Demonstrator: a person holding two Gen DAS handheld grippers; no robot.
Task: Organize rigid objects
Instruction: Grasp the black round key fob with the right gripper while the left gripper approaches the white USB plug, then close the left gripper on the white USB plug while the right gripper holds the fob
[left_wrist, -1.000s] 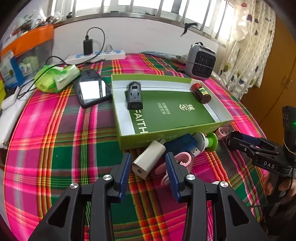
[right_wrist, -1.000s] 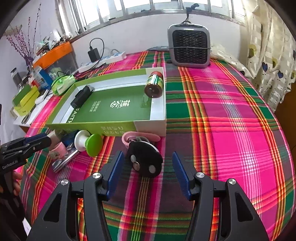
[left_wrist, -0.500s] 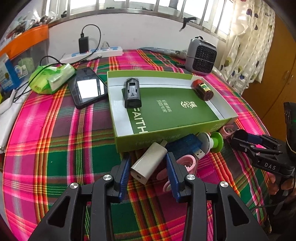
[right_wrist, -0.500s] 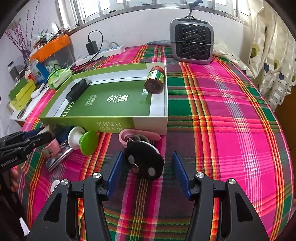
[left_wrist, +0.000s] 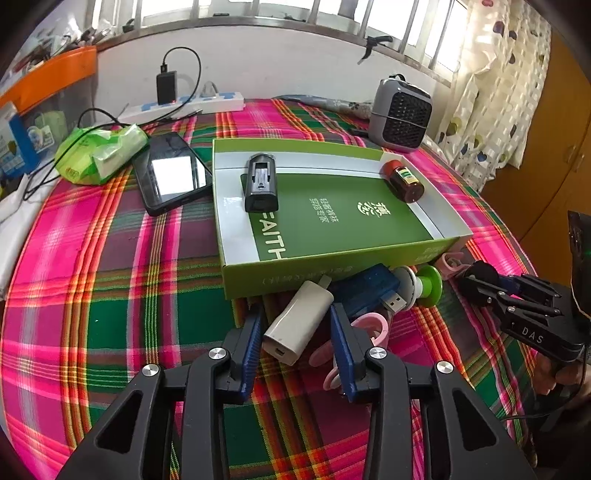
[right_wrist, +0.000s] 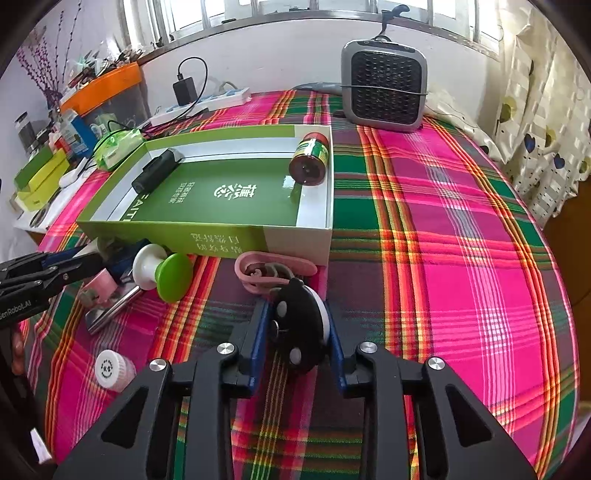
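The right gripper (right_wrist: 297, 334) is clamped on a round black disc-shaped gadget with white buttons (right_wrist: 299, 328); the left gripper (left_wrist: 295, 332) is spread around, not yet gripping, a white rectangular plug-in charger (left_wrist: 297, 323). Both lie just before the shallow green cardboard box (left_wrist: 376, 260). The charger, lying askew, is best squeezed across its flat sides before being lifted over the box wall.

A lived-in room of a home: a surface (right_wrist: 461, 229) draped in bright pink-and-green plaid cloth stands below a barred window (left_wrist: 280, 11), with heart-patterned curtains (right_wrist: 546, 122) at one side. A small fan heater (right_wrist: 384, 90), a power strip (left_wrist: 192, 105) with a charger plugged in, a phone (left_wrist: 171, 177) and cluttered shelves (right_wrist: 55, 122) complete the domestic scene.
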